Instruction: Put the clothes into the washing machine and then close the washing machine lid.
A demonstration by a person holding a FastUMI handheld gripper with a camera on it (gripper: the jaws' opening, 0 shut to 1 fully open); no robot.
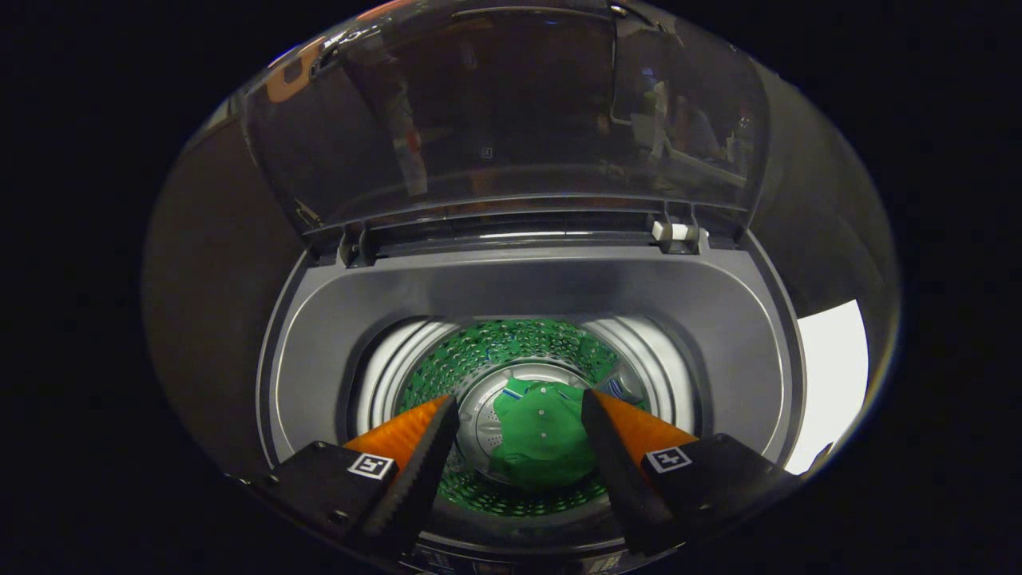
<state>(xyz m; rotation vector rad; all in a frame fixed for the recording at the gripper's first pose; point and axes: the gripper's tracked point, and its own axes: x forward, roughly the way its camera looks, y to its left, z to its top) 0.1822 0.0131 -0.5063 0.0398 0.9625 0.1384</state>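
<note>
The gripper (pixel 519 407) hung with fingers apart above the washing machine (pixel 527 279), green clothes (pixel 541 435) in its drum, lid (pixel 511 120) raised at the far side.

Booth backdrop, as I see it past my tongs: dark cloth wall (pixel 215 263) on the left, brownish in the dim light, plain and unlit; matching dark cloth (pixel 822 224) on the right, curving away far behind; one bright white patch (pixel 834 375) low on the right, flat and overexposed, surface not identifiable; overall lighting low, brightest at that patch
</note>
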